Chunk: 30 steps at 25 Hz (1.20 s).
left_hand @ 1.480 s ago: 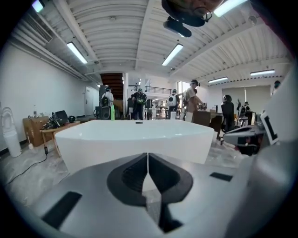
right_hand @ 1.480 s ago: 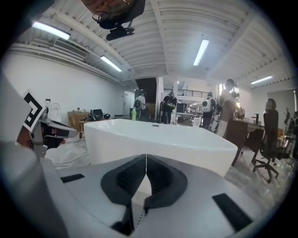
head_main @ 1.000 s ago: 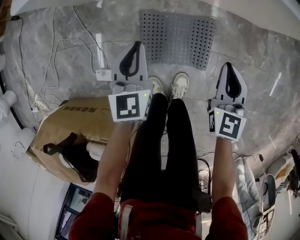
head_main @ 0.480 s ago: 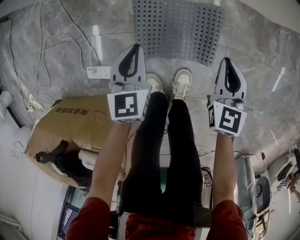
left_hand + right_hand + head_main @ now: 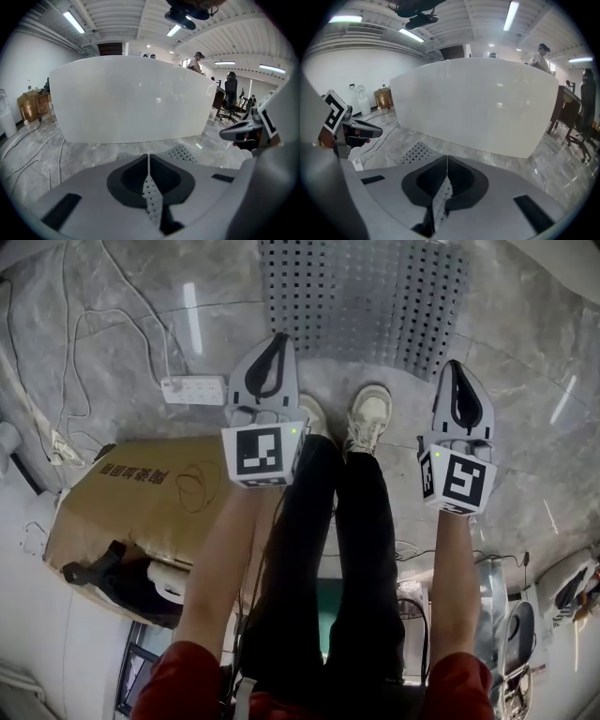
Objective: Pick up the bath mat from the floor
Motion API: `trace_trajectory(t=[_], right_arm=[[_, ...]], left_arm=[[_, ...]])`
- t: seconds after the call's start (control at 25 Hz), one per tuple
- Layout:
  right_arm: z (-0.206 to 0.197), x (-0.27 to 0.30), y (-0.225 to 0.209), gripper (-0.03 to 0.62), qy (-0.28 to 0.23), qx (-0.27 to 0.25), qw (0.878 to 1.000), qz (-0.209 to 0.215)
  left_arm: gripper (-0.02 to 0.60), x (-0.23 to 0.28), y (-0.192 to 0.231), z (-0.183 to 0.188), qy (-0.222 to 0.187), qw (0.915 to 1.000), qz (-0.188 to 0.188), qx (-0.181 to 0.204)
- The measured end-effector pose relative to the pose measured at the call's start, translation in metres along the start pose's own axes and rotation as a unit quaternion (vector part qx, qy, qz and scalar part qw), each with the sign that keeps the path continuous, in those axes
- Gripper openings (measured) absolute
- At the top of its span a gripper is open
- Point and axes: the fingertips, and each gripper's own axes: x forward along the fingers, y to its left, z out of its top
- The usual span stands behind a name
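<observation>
The grey bath mat [image 5: 366, 296], a flat rectangle dotted with rows of small holes, lies on the glossy veined marble floor [image 5: 122, 343] ahead of the shoes [image 5: 367, 418]. Left claw [image 5: 277, 339] and right claw [image 5: 454, 367] are both closed, empty.

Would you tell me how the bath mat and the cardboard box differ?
The bath mat is grey, flat and full of holes; the cardboard box is brown and bulky. The bath mat lies ahead of the shoes; the cardboard box sits at the person's left. Both rest on the marble floor.

One mat [image 5: 361, 296], two grippers [image 5: 277, 337] [image 5: 453, 364], one box [image 5: 155, 498]
</observation>
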Motion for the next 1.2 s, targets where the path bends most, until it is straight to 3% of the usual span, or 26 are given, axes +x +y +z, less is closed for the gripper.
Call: trace_trajectory(t=[0.36, 0.56, 0.76, 0.84, 1.04, 1.2], right_arm=[[-0.043, 0.041, -0.004, 0.012, 0.031, 0.003, 1.0, -0.001], [-0.077, 0.066, -0.008, 0.014, 0.072, -0.006, 0.997, -0.008], [-0.111, 0.083, -0.021, 0.022, 0.113, 0.003, 0.993, -0.02], [-0.125, 0.089, -0.027, 0.101, 0.132, 0.006, 0.991, -0.023], [-0.152, 0.106, -0.039, 0.228, 0.167, 0.027, 0.985, -0.032], [-0.174, 0.121, -0.05, 0.292, 0.197, 0.057, 0.978, -0.042]], left_arm=[[0.017, 0.036, 0.013, -0.051, 0.042, 0.999, -0.001, -0.012], [0.018, 0.057, 0.026, -0.089, 0.081, 0.9946, 0.01, -0.064], [0.114, 0.078, 0.036, -0.125, 0.121, 0.9897, 0.021, -0.074], [0.135, 0.086, 0.036, -0.135, 0.133, 0.9889, 0.02, -0.064], [0.186, 0.106, 0.042, -0.158, 0.163, 0.9853, 0.015, -0.049], [0.245, 0.122, 0.047, -0.176, 0.187, 0.9811, 0.018, -0.047]])
